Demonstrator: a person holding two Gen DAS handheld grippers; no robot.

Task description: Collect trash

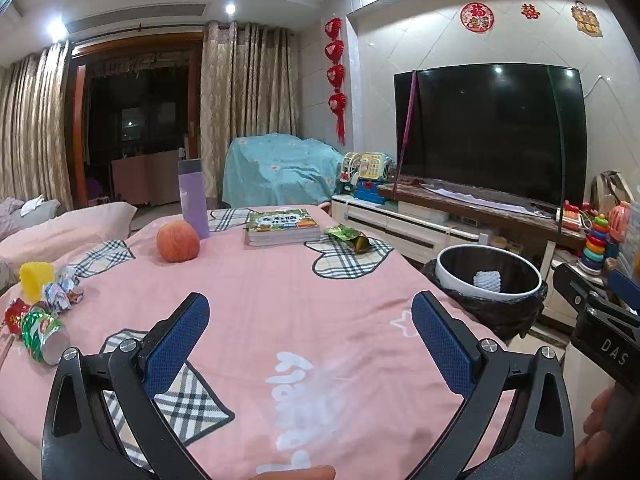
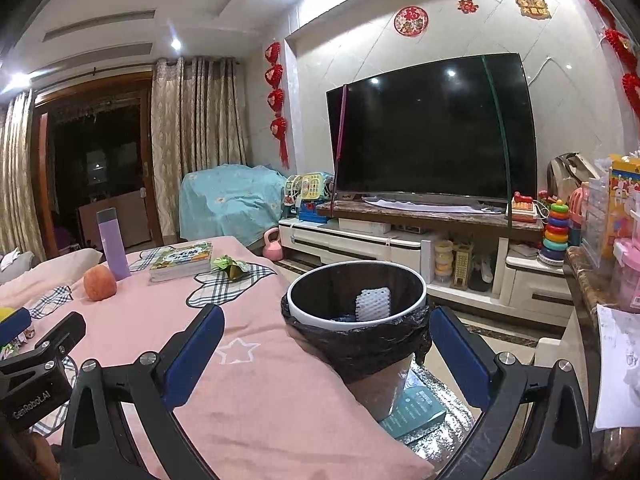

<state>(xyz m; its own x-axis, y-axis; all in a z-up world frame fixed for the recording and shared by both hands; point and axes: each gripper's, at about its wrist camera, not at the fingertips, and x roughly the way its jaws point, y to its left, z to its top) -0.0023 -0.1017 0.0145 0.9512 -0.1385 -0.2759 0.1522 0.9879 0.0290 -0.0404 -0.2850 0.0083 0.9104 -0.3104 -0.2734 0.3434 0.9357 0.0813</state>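
Observation:
My left gripper is open and empty above the pink cloth-covered table. At the table's left edge lie a green foil wrapper, a red wrapper, crumpled paper and a yellow cup. A green snack wrapper lies at the far right of the table, also in the right wrist view. A trash bin with a black bag stands off the table's right edge and holds a white foam net. My right gripper is open and empty in front of the bin.
An apple, a purple bottle and a stack of books stand on the far half of the table. A TV on a low cabinet with toys lines the right wall. A teal-covered object sits behind the table.

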